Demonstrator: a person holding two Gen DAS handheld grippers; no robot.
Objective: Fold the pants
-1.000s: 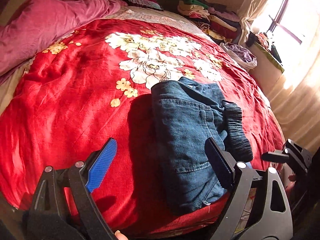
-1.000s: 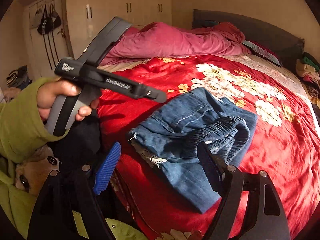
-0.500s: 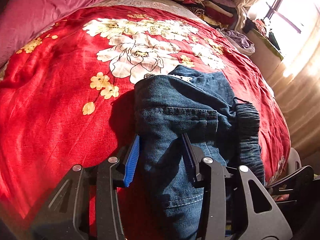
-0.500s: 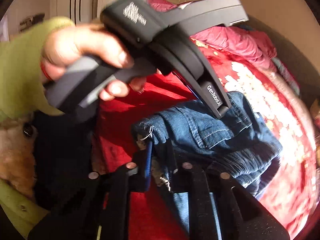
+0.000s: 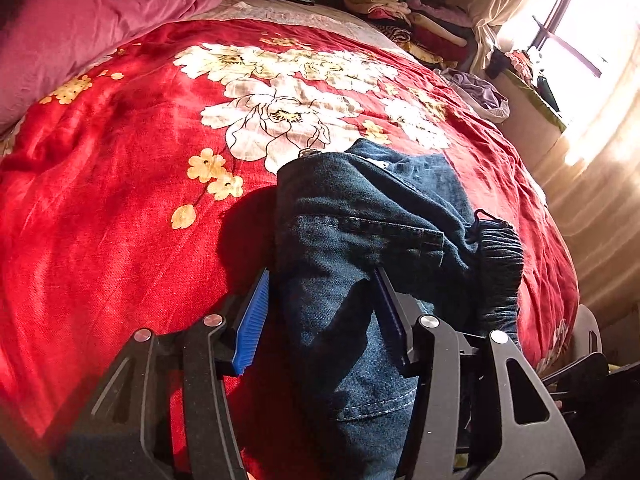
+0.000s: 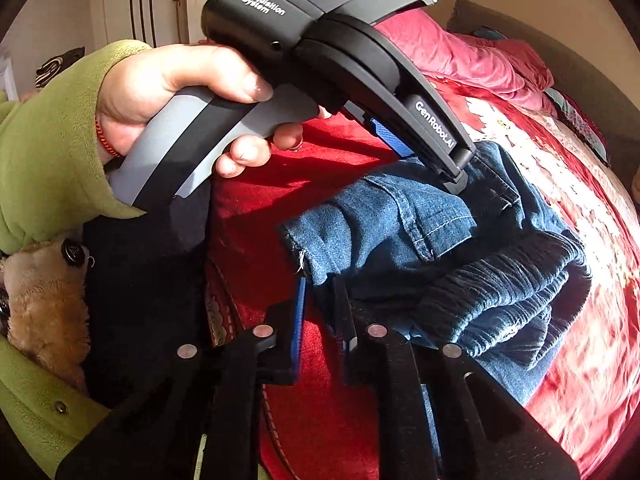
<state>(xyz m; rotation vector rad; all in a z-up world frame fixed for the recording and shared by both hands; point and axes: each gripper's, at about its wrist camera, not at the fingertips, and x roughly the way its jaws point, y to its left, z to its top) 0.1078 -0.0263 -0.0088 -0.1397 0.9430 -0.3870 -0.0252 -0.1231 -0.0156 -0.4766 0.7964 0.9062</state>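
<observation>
One pair of blue denim pants (image 5: 360,248) lies folded in a bundle near the foot edge of the bed, on the one red floral bedspread (image 5: 120,208), its dark ribbed waistband (image 6: 516,292) bunched on the window side. Two grippers work it: the left gripper (image 5: 324,312) has its two fingers partly closed around a thick fold of denim, and the right gripper (image 6: 320,300) has its fingers nearly together on the frayed hem corner. One bare hand (image 6: 168,92) in a green sleeve holds the left gripper's handle.
</observation>
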